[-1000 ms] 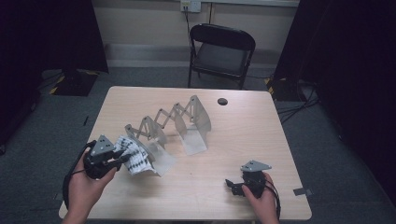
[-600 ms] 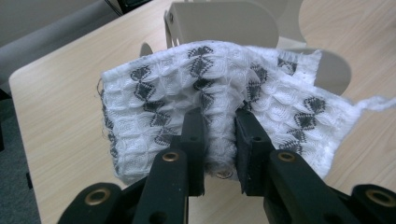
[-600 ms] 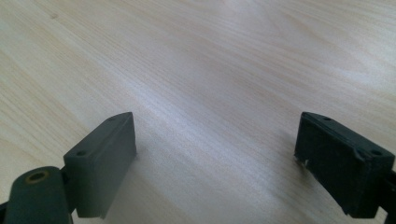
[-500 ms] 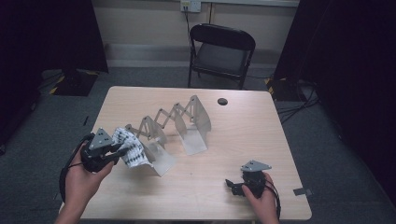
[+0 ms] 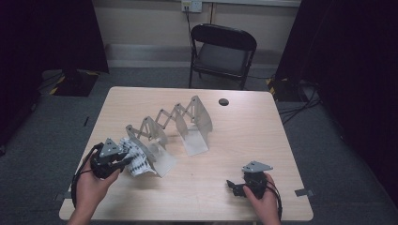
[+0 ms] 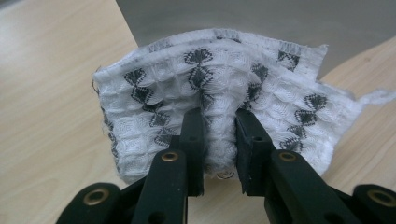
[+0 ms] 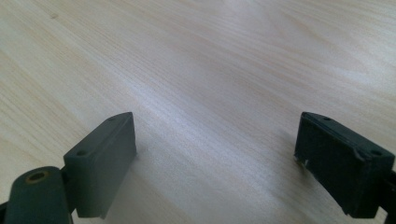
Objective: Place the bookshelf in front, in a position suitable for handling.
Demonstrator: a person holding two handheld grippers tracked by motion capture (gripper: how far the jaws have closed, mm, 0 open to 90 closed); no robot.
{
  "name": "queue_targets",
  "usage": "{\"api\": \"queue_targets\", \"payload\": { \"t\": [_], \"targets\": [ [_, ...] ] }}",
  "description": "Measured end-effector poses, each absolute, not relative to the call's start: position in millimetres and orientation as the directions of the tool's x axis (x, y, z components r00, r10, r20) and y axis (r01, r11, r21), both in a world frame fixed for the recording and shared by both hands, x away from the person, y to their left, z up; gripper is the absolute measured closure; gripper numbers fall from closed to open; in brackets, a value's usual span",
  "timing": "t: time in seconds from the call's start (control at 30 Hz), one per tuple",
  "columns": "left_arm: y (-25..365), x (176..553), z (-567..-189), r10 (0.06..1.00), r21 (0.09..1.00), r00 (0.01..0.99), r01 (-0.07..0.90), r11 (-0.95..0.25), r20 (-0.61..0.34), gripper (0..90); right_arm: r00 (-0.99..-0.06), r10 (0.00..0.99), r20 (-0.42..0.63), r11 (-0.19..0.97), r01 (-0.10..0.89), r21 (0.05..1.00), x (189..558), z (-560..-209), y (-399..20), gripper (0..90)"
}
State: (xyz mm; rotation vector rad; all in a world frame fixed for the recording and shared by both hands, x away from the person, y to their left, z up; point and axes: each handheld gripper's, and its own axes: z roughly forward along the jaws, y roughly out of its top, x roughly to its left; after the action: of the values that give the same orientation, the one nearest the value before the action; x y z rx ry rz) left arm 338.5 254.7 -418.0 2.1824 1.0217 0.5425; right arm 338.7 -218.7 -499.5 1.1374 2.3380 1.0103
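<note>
1. Cloth [image 6: 219,102]: white w/ black pattern, bunched, sitting at the near-left of the table [image 5: 244,140], touching the nearest panel of the grey folding rack [image 5: 169,124].
2. Your left gripper [image 5: 123,161] is clamped on a fold of the cloth; in the left gripper view the pads pinch a ridge of fabric between them.
3. Change: vs half a sec ago your left hand [image 5: 91,180] has come down and in toward the rack, and the cloth came w/ it. It now looks to rest on or just over the tabletop.
4. Meaning: looks like you're lowering the cloth to set it down by the rack's near end; grip not let go yet.
5. Right gripper [image 5: 234,185]: jaws wide apart, nothing between them, parked at the near-right edge, well apart from the cloth. No move there.
6. Far side: small dark disc [image 5: 224,101] on the table, chair [image 5: 223,49] beyond.
</note>
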Motion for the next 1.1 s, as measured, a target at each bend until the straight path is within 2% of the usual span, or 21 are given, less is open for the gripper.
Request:
{"api": "queue_targets", "payload": {
  "t": [0.47, 0.73, 0.9, 1.1],
  "targets": [
    [242, 332, -472, 0.787, 0.668, 0.616, 0.57, -0.479, 0.039, 74.5, -0.617, 0.787, -0.004, 0.424, 0.536, 0.73, 339, -500, -219, 12.0],
    [241, 328, -474, 0.783, 0.657, 0.62, 0.574, -0.488, 0.039, 74.3, -0.617, 0.787, -0.004, 0.424, 0.536, 0.73, 339, -500, -219, 12.0],
    [242, 326, -473, 0.796, 0.661, 0.606, 0.599, -0.452, -0.005, 73.9, -0.616, 0.788, -0.003, 0.423, 0.537, 0.729, 339, -500, -219, 12.0],
    [247, 321, -453, 0.803, 0.676, 0.595, 0.603, -0.423, -0.028, 73.9, -0.616, 0.788, -0.003, 0.423, 0.537, 0.729, 339, -500, -219, 12.0]
  ]
}}
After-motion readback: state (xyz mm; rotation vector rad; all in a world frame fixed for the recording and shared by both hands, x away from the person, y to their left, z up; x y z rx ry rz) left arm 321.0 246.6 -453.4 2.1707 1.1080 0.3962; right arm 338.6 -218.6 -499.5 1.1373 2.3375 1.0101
